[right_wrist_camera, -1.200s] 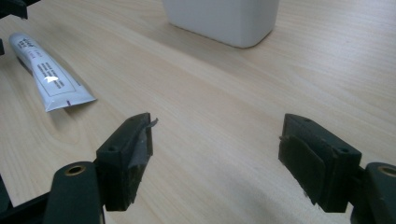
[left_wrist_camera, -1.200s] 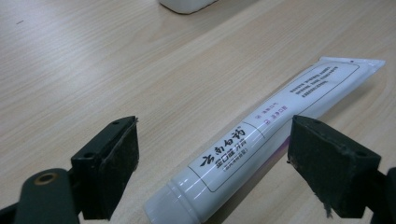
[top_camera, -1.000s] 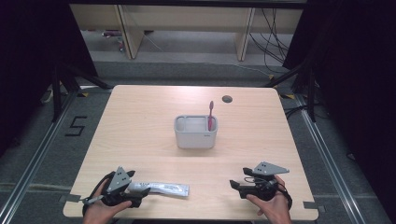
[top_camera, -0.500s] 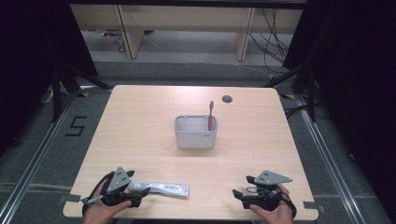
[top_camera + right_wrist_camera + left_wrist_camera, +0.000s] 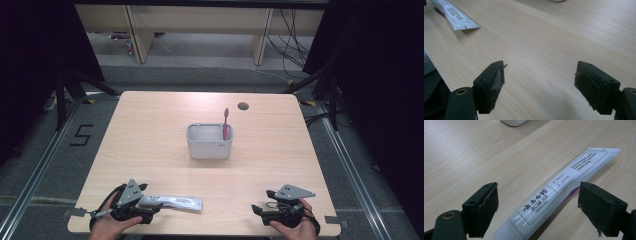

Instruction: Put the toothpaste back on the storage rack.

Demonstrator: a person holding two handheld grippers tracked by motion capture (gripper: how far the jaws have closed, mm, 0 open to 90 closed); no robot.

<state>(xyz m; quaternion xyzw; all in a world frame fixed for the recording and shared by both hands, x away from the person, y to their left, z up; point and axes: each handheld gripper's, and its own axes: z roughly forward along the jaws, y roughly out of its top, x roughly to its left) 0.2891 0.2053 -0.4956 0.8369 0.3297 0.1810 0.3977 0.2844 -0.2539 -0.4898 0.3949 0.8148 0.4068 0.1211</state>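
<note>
A white toothpaste tube (image 5: 172, 202) lies flat near the table's front edge, left of centre. My left gripper (image 5: 150, 212) is open around the tube's cap end; in the left gripper view the tube (image 5: 554, 195) runs between the two spread jaws without touching either pad. My right gripper (image 5: 257, 209) rests at the front right, open and empty, with bare wood between its jaws (image 5: 539, 85). The tube's crimped end (image 5: 456, 18) shows far off in the right gripper view. A grey two-compartment holder (image 5: 209, 141) stands mid-table with a red toothbrush (image 5: 225, 122) upright in its right compartment.
A dark round cable hole (image 5: 243, 106) sits near the table's far edge. The wooden table (image 5: 150, 140) is bounded by metal floor rails on both sides, and shelving stands beyond the far edge.
My right gripper has drawn back toward the front edge and slightly right. The left gripper has stayed around the toothpaste tube.
</note>
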